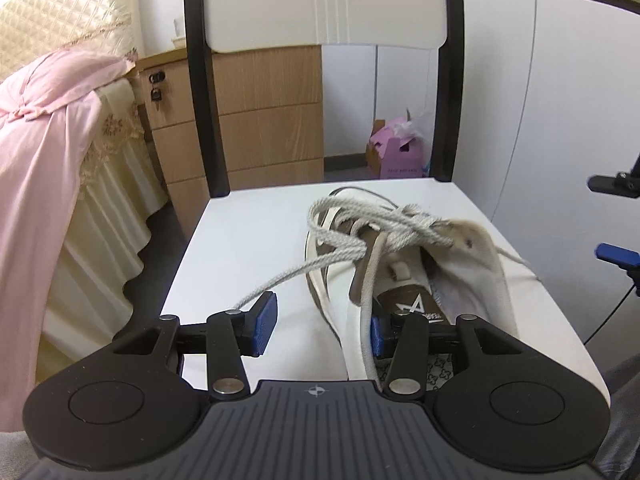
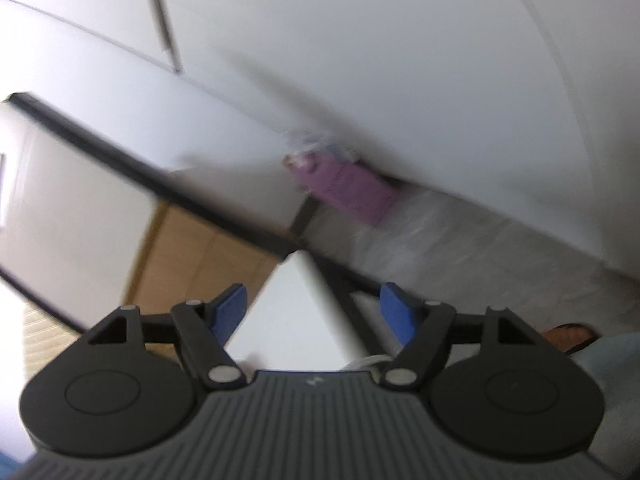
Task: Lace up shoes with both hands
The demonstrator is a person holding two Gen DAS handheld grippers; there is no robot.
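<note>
The shoe [image 1: 404, 264] sat on the chair [image 1: 248, 240] seat with its lace [image 1: 340, 228] loosely crossed, handy for both tools. The left gripper [image 1: 324, 320] stood half open astride the shoe's heel, one lace end touching its left pad, seemingly unpinched. The right gripper [image 2: 314, 314] gaped wide and empty, off beside the seat's corner.
</note>
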